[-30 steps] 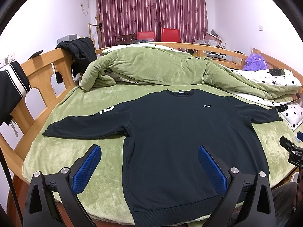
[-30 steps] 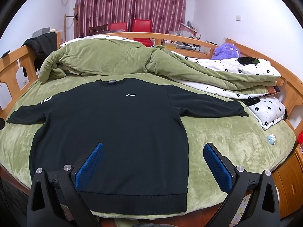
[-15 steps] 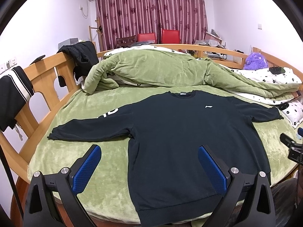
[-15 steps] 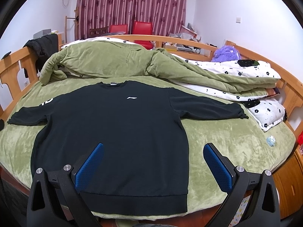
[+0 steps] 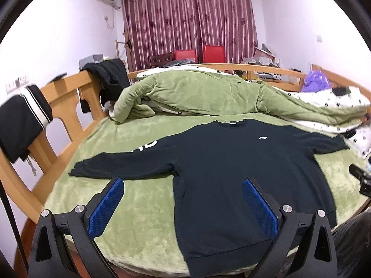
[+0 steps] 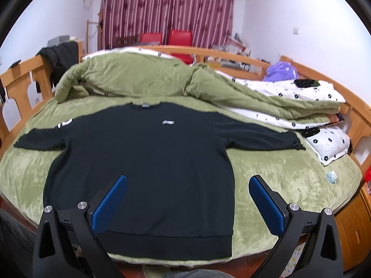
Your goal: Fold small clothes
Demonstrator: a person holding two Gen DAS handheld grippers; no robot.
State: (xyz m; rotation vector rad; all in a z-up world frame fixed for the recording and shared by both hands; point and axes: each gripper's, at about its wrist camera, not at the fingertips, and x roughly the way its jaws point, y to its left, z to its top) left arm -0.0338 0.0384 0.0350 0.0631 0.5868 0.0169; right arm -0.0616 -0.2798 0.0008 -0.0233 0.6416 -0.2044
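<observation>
The black sweatshirt (image 6: 148, 159) lies face up and spread flat on the green bed cover (image 6: 273, 173), collar toward the heaped green quilt (image 6: 139, 78) at the far side, hem along the near edge of the bed, both sleeves stretched out sideways. The garment itself has not shifted over the last second; what has changed is the viewpoint. In the left wrist view the sweatshirt (image 5: 231, 166) now sits further to the right and lower than it did a second ago, and the wooden bed rail (image 5: 67, 102) with dark clothes hung on it (image 5: 20, 125) takes up more of the left side, so the left gripper (image 5: 183, 203) has swung out toward the left sleeve (image 5: 120, 166). The right gripper (image 6: 187, 201) has tilted slightly, the room rising in its view, but it hangs over the lower right part of the body much as before. Both sets of jaws are spread wide and hold nothing, and neither touches the cloth. My reading is that folding has not started: the shirt is laid out and smoothed, and the left hand appears to be lining up for the first fold, probably bringing that sleeve in across the chest. The right sleeve (image 6: 278, 141) ends near a patterned pillow (image 6: 331, 146), well away from the right jaws, so that side would need a longer reach later.
</observation>
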